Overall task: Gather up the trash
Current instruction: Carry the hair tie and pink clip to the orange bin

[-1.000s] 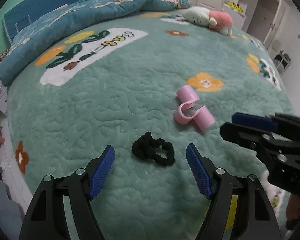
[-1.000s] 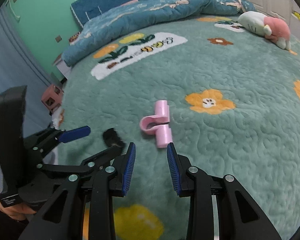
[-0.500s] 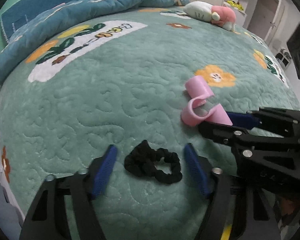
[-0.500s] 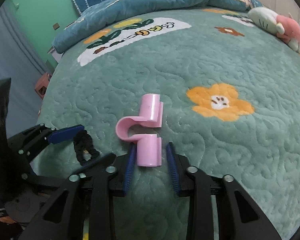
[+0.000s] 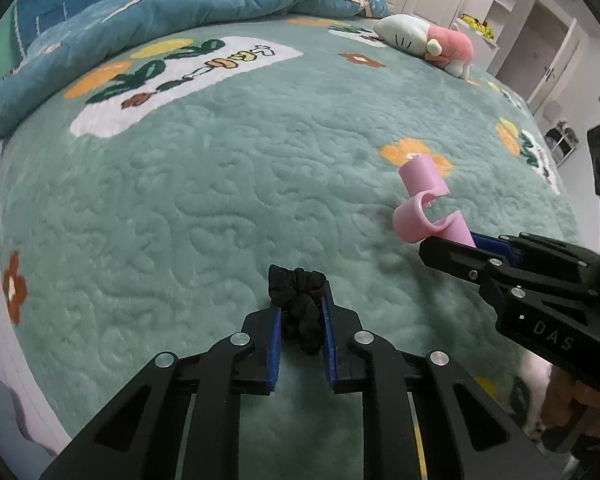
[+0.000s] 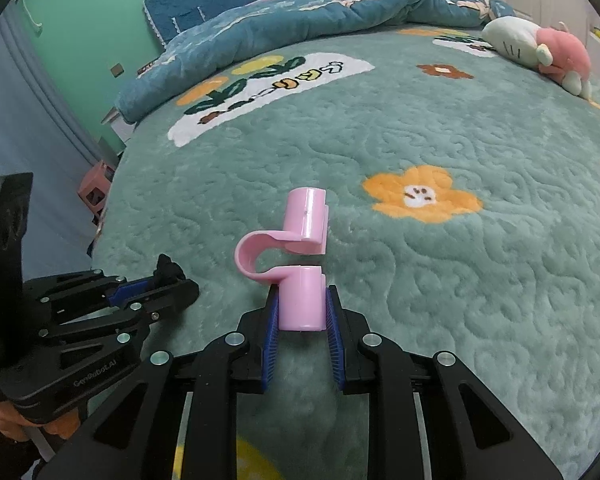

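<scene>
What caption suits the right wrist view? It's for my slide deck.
Right gripper shut on pink clip lying on the green bedspread.

1. Scrunchie (image 5: 298,296): black, crumpled fabric loop, pinched between the left gripper's (image 5: 300,320) blue pads, its top bunched above them.
2. Clip (image 6: 296,264): pink plastic, two cylinders joined by a curved band; the near cylinder sits clamped in the right gripper (image 6: 300,316).

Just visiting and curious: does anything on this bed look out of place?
Two stray bits: a black scrunchie and a pink plastic clip on the green bedspread, each already pinched by a hand-held gripper. Nothing looks damaged.
</scene>
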### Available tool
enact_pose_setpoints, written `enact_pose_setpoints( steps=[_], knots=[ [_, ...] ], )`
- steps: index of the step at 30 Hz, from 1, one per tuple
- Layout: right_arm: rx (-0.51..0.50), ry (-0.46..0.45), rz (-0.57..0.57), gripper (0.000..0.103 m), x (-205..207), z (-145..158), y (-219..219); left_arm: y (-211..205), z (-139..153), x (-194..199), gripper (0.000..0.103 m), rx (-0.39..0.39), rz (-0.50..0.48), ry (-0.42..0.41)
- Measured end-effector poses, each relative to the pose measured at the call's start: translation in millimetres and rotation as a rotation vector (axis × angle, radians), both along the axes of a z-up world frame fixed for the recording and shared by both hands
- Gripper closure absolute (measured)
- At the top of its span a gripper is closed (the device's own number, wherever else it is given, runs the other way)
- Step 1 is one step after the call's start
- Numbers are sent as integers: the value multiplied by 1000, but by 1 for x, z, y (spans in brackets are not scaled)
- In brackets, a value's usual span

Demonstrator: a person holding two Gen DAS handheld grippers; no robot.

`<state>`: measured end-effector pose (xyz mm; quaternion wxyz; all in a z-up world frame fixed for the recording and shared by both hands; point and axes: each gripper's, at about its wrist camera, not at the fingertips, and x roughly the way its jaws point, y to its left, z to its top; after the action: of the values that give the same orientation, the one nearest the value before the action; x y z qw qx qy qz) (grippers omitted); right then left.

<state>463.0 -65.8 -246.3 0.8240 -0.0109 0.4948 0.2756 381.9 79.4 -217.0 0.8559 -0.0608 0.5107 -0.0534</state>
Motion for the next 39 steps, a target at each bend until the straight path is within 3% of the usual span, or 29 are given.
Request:
enact_pose_setpoints(
  steps=[8,23,30,39],
  knots=[
    [35,-18,-27,81,-46,36,-20,-16,41,-41,85,6,-32,-47],
    [96,-157,-156,81,-202,141,-111,-112,125,-149,85,3,-235,-203],
    [106,-212,-317,81,-273,162,-185,-181,144,-181,85,-2,-393,-255],
    [97,-261,-597,81,-362,171,-300,-292,149,-220,85,-24,-668,-280]
  ],
)
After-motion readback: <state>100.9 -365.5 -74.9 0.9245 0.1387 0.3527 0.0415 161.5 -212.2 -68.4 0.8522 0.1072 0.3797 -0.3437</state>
